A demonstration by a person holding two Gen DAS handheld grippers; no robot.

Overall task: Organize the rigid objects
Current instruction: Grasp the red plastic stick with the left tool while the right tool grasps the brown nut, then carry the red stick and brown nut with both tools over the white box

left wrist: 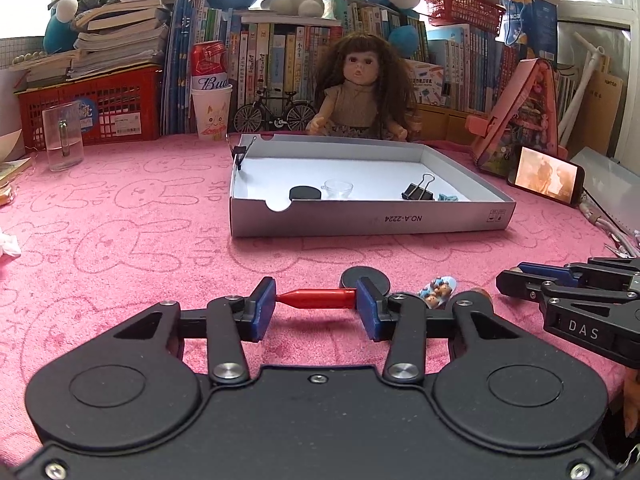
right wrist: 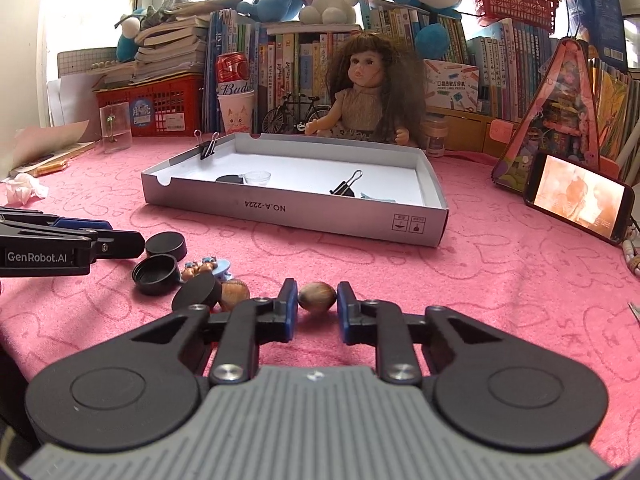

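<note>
Left gripper (left wrist: 316, 308) has its blue pads clamped end-to-end on a small red plastic tube (left wrist: 316, 298), down by the pink rabbit-print cloth (left wrist: 140, 220). Right gripper (right wrist: 317, 312) pinches a brown oval shell (right wrist: 317, 297). Both sit well short of the shallow white cardboard box (right wrist: 304, 212).

Pink cloth (left wrist: 120, 216), faint bunny outlines. Grey-white box (left wrist: 360, 222), white inside. Red tube (left wrist: 316, 298) between blue pads (left wrist: 264, 308). Brown glossy shell (right wrist: 317, 297). Black caps (right wrist: 156, 276) at its 9 o'clock. Black binder clip (right wrist: 344, 188) in box. Red basket (left wrist: 92, 108) at 11 o'clock.
</note>
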